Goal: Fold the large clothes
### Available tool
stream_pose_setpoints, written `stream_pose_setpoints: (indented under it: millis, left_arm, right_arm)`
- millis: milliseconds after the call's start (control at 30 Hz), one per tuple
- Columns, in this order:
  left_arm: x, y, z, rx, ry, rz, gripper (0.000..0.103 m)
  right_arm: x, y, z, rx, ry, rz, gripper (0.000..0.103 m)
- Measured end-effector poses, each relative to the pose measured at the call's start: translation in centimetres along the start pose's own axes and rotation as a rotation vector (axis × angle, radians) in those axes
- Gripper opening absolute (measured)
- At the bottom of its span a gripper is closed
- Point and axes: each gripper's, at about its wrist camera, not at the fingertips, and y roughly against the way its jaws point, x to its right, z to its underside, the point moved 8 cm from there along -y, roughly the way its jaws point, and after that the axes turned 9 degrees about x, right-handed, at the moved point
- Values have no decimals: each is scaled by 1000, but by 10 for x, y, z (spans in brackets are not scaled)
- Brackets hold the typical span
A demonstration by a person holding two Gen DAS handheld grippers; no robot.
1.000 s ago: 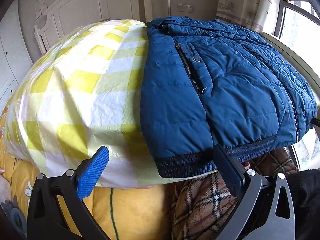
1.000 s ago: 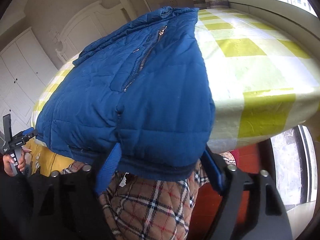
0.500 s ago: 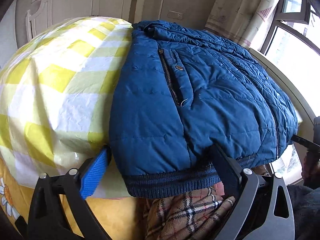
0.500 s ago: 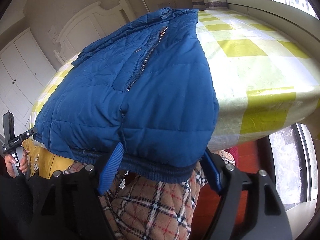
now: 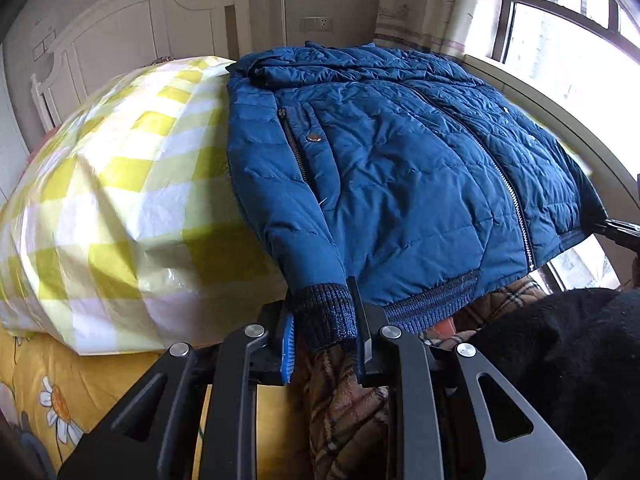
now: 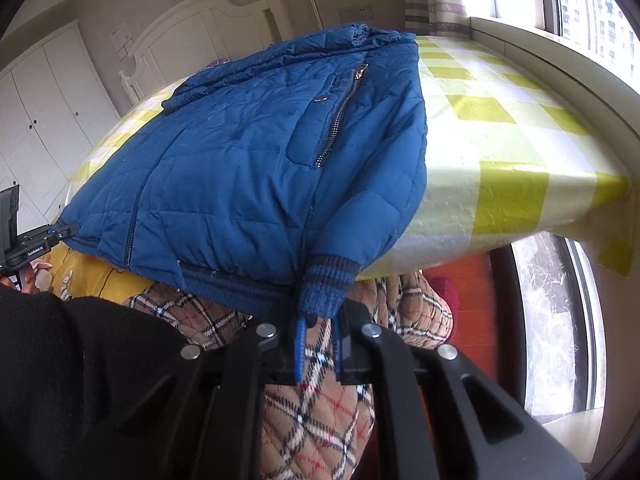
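Both my claws are pinching the blue jacket's cuffs.
The blue jacket (image 5: 400, 168) lies flat at the bed's near edge — left claw (image 5: 324, 336) and right claw (image 6: 320, 320) each squeeze a knit cuff hanging over it.

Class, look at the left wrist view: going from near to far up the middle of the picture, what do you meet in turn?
Left tongs → knitted cuff → blue quilted jacket → wall socket.

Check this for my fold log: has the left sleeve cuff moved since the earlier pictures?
Yes. The left sleeve cuff was tucked out of sight; it now hangs past the jacket hem, pinched in the left gripper.
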Motion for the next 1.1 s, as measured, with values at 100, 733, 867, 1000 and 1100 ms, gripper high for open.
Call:
stream_pose_setpoints:
  millis: [100,733,867,1000,1100]
  left_arm:
    - [-12,20,-39,71,124,71,21]
    - [-62,-287,-315,-69,387,68,34]
    - [-70,-269,-304,-37,439,214,46]
    - [-88,-227,-321,101,305,121,99]
    - [-88,-216,-325,110,184,134,99]
  right_arm:
    - [-14,30,-37,83,10,-15,8]
    - [114,-202,-371,119,-110,261,62]
    - [127,-177,-350,122,-78,212,72]
    - [132,-143,-302,49,-67,101,78]
    - [128,-133,-268,6,-110,-8,86]
